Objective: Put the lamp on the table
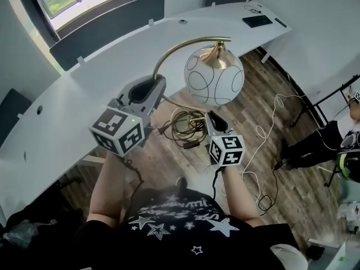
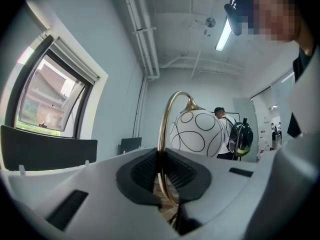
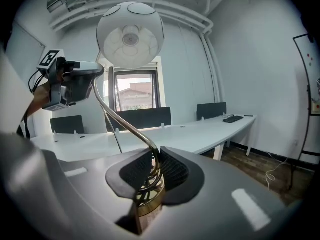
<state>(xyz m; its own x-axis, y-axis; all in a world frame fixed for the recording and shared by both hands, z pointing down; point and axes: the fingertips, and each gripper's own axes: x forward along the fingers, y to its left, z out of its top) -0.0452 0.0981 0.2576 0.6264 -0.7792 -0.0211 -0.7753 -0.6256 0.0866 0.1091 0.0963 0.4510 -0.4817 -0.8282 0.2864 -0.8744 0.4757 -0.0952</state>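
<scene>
We hold the lamp in the air over the wood floor, in front of the curved white bench and touching neither. The left gripper has its jaws clamped on the arched brass stem. The right gripper has its jaws clamped lower down, on the coiled brass foot. The white globe shade hangs from the arch's end, above a tangle of cables.
</scene>
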